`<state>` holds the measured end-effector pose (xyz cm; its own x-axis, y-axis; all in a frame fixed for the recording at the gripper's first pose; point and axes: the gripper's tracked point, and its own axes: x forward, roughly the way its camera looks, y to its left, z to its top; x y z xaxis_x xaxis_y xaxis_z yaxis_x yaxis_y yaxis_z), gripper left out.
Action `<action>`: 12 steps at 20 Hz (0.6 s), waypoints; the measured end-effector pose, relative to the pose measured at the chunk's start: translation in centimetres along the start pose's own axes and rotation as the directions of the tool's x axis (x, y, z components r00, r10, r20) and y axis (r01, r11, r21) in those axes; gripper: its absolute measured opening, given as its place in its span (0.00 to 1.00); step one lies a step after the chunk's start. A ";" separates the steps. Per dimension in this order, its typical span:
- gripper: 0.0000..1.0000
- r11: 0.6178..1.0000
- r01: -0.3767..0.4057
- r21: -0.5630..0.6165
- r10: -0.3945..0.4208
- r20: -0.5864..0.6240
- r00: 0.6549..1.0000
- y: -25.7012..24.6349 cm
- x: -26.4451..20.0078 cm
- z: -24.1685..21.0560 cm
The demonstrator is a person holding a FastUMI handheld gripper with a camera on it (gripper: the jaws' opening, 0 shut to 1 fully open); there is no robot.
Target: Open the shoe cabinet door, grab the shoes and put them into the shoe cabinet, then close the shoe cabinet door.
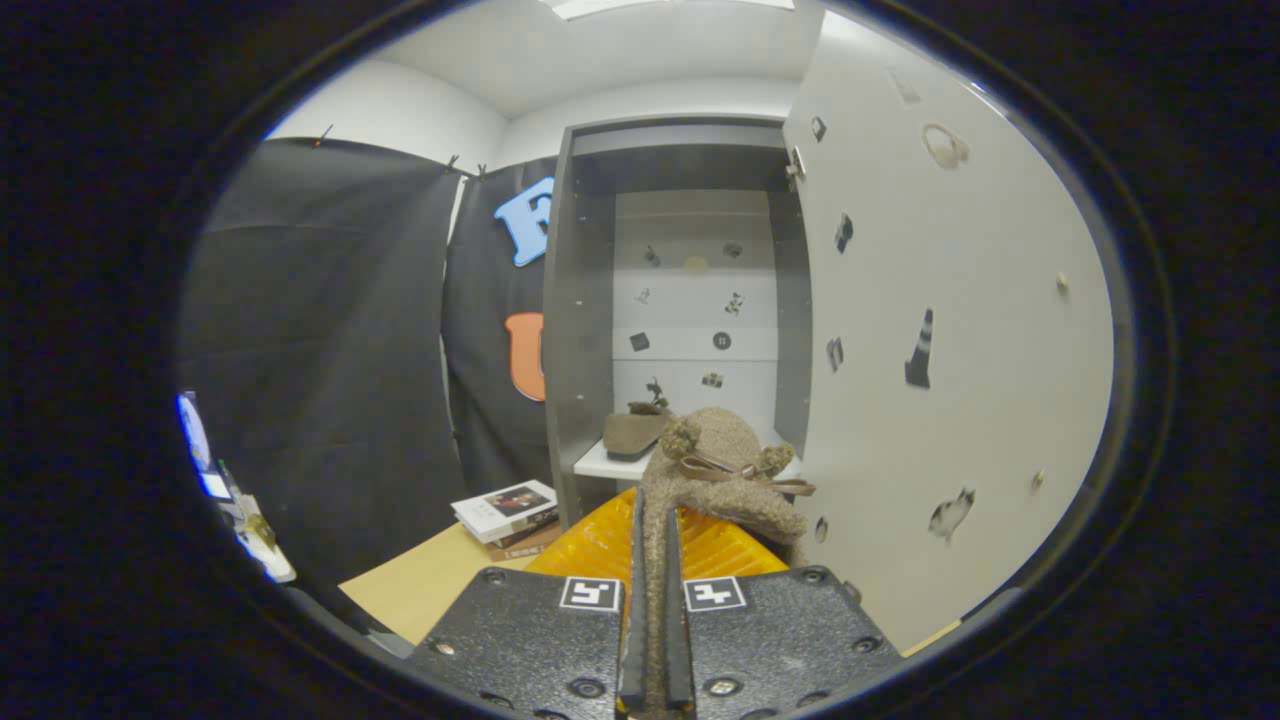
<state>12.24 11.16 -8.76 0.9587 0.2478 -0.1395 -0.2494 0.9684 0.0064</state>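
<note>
We have the gripper [652, 560] clamped on the fuzzy tan slipper with pom-poms and a brown ribbon bow [722, 470]: both black fingers [634, 600] pinch a thin edge of its fleece between them, almost fully closed. Slipper hangs just ahead of the fingertips, over the orange ribbed finger pads [600, 545], in front of the grey open shoe cabinet [580, 300]. The second slipper, dark tan [632, 432], already lies on the cabinet's white shelf [600, 465]. The white cabinet door with small stickers [950, 350] stands swung open on the right. Stack of books [505, 515] on the light wooden floor board [430, 580], left of the cabinet.
</note>
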 end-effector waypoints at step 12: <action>0.10 0.989 0.119 -0.085 -0.123 -0.040 0.992 -1.2 9.2 6.6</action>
<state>22.26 12.48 -3.47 0.9759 0.1257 -0.1782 -0.1441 0.9851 -0.0943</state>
